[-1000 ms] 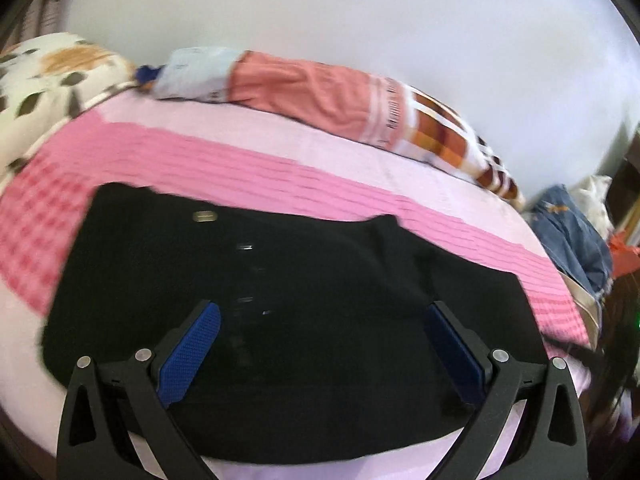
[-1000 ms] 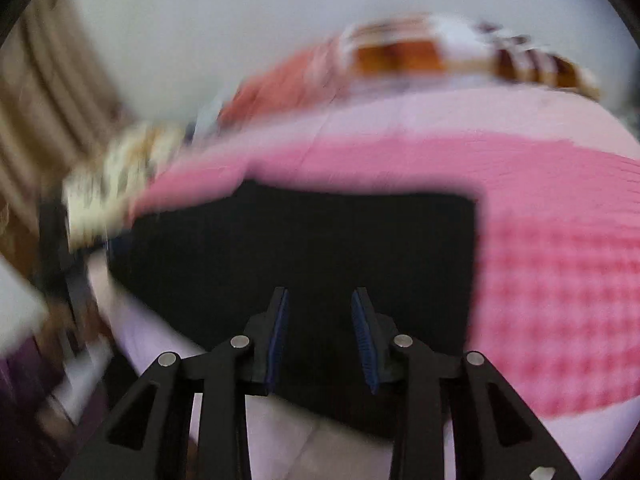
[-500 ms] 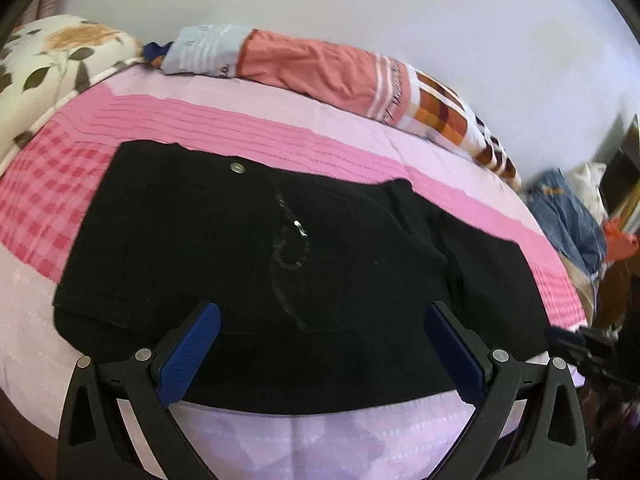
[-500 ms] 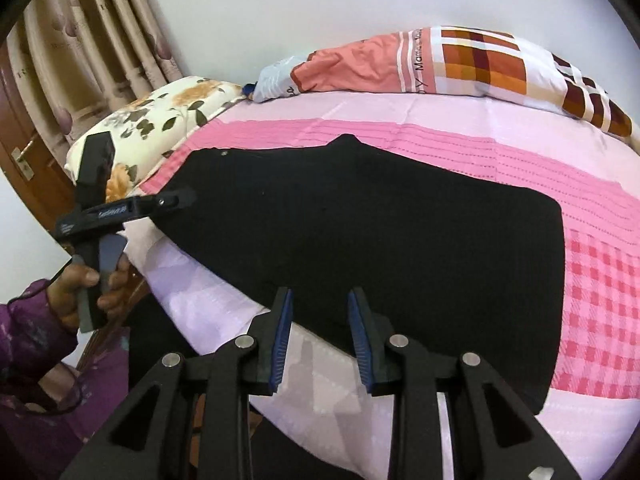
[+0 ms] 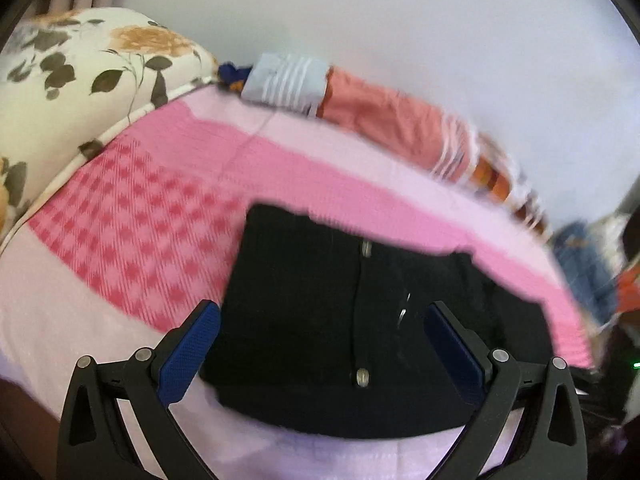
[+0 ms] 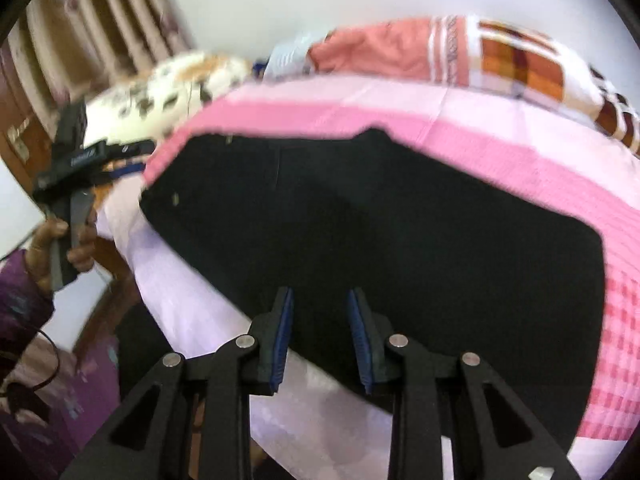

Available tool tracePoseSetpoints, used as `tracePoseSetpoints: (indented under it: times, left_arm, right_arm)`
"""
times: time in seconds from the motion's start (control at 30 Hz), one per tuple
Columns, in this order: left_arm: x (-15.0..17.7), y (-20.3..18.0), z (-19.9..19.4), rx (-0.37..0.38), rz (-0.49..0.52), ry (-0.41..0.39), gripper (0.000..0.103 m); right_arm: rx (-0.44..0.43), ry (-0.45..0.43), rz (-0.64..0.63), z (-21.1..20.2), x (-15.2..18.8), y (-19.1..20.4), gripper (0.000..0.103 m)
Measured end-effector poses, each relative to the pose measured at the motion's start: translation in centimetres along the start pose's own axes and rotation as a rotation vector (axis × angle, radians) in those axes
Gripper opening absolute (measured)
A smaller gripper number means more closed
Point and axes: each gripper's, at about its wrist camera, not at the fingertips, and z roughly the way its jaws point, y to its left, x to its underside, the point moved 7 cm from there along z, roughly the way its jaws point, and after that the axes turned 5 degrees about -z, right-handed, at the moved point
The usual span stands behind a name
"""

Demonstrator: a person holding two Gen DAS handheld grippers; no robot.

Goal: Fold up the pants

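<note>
Black pants (image 5: 360,320) lie flat on the pink bed cover (image 5: 140,232), their waist end with two metal buttons facing the left wrist view. My left gripper (image 5: 322,314) hovers over that waist end, jaws wide open and holding nothing. In the right wrist view the pants (image 6: 400,220) stretch across the bed as one dark sheet. My right gripper (image 6: 320,300) hangs over their near edge with a narrow gap between the blue pads and no cloth pinched. The left gripper (image 6: 140,156) shows at the far left, held by a hand (image 6: 76,240).
A floral pillow (image 5: 80,80) lies at the head of the bed and a rolled patchwork quilt (image 6: 460,52) lies along the wall. Loose clothes (image 5: 584,272) are piled past the bed's right end. Curtains (image 6: 100,32) hang at the left, and the bed's near edge (image 6: 320,420) drops off below my right gripper.
The left gripper swept sideways toward the waist end, so the pants now sit right of centre in its view. The right gripper drew nearer to the pants' near edge, its gap unchanged.
</note>
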Motion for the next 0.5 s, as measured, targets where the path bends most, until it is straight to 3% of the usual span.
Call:
tracePoseSetpoints:
  times: [0.1,0.17,0.27,0.3,0.33,0.37,0.43,0.5]
  left_arm:
    - [-2.1,1.7,0.6,0.011,0.031,0.011,0.101]
    - [-2.6,2.5,2.4,0.073,0.043,0.095,0.101]
    - [-2.9,4.4,5.6,0.066,0.049,0.203,0.101]
    - [-2.7,4.8,6.5,0.102,0.035,0.248,0.101]
    - [-2.0,4.6,7.5,0.209,0.009,0.334,0.101]
    - [-1.6,4.3,8.1,0.267,0.007,0.387,0.101]
    - [-1.2,3.5,8.7,0.296,0.102,0.404,0.101]
    - [-1.3,3.1,8.8,0.298,0.111,0.414,0.101]
  right_arm:
    - [-0.026,-0.010,0.091,-0.2,-0.3,-1.8,0.028]
    - [-0.037,0.001,0.155,0.4,-0.1,-2.7,0.028]
    - [-0.034,0.024,0.205,1.1,0.6,-3.2,0.028]
    - [-0.031,0.028,0.209,1.1,0.7,-3.3,0.028]
    - [-0.028,0.029,0.208,1.2,0.9,-3.3,0.028]
    - [-0.025,0.031,0.207,1.3,0.9,-3.2,0.028]
    - [-0.024,0.033,0.210,1.2,0.8,-3.1,0.028]
    - [-0.033,0.028,0.219,1.3,0.4,-3.0,0.028]
